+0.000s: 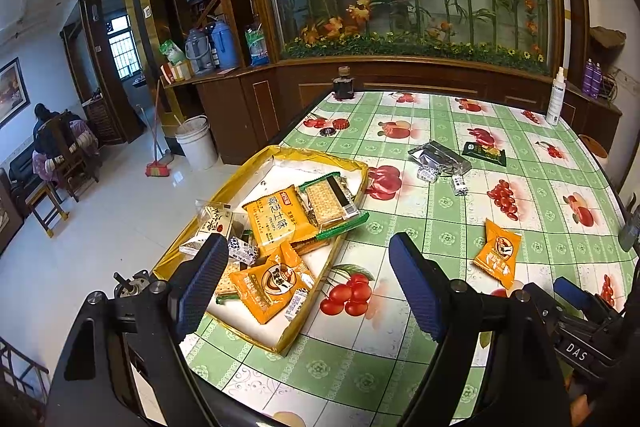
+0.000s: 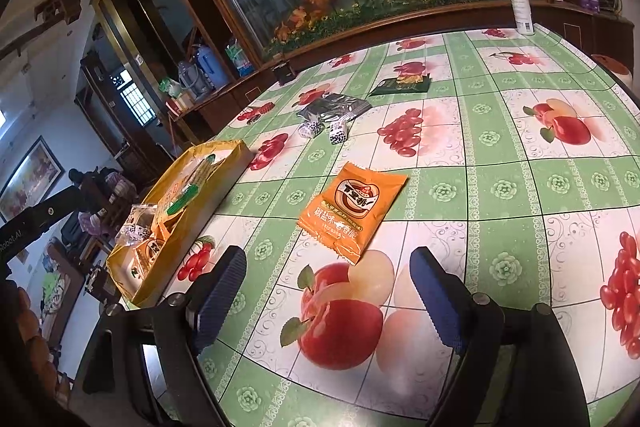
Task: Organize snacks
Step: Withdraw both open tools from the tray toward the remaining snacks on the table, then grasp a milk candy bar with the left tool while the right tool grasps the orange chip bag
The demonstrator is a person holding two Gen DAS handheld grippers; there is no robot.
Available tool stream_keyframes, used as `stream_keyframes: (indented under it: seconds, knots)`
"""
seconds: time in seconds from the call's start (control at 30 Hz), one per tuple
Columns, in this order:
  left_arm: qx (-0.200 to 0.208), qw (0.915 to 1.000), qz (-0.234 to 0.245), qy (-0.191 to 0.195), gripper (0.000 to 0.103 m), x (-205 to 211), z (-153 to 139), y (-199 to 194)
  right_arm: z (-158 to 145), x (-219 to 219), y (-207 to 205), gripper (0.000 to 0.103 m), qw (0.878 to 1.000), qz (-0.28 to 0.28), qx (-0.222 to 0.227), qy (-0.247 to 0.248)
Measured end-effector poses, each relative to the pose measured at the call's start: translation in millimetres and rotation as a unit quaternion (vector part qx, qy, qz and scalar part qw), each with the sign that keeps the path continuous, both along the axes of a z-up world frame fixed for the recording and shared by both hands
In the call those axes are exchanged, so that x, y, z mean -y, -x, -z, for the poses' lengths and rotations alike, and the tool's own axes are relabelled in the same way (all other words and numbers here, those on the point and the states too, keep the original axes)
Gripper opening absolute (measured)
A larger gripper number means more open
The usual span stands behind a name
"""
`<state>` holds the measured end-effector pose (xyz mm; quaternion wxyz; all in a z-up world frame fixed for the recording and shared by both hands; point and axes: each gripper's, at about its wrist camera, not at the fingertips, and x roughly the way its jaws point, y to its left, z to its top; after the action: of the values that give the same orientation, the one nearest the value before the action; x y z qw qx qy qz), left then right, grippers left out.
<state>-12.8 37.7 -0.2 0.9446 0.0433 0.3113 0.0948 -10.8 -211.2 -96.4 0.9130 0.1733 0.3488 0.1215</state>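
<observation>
- R gripper (image 2: 324, 291) hanging w/ jaws spread, holding nothing, aiming at orange packet (image 2: 352, 213) lying flat on tablecloth (image 2: 500, 187) just ahead
- L gripper (image 1: 308, 283) also gaping, empty, hovering over yellow tray (image 1: 256, 163) w/ snacks inside
- Packet looking light, soft, crinkly, prob fragile inside; film likely slipping, so pinching a crimped end seam is seeming best
- Silver bag (image 2: 334, 109), green pack (image 2: 402, 84) & small candies (image 2: 322, 131) sitting farther out, well apart from tray

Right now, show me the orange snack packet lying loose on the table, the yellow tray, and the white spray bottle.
orange snack packet (image 2: 352, 213), right wrist view, its printed front.
yellow tray (image 1: 256, 163), left wrist view, its far rim.
white spray bottle (image 2: 520, 7), right wrist view, its body.
</observation>
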Motion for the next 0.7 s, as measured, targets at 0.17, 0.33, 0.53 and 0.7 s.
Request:
stream_keyframes:
  seconds: [0.17,0.33,0.53,0.7]
  knots:
    - [-0.008,1.0,-0.002,0.005,0.083,-4,5,-3,2,-7,-4,0.086,1.0,-0.005,-0.008,0.007]
    - [-0.025,0.9995,-0.003,0.016,0.083,-9,15,-10,5,-19,-14,0.086,0.999,-0.012,-0.019,0.031]
    - [-0.054,0.9976,-0.003,0.044,0.083,-17,31,-22,10,-29,-38,0.087,0.997,-0.005,-0.041,0.065]
    - [-0.077,0.9934,0.019,0.082,0.083,-12,44,-42,15,-40,-67,0.087,0.994,0.005,-0.065,0.084]
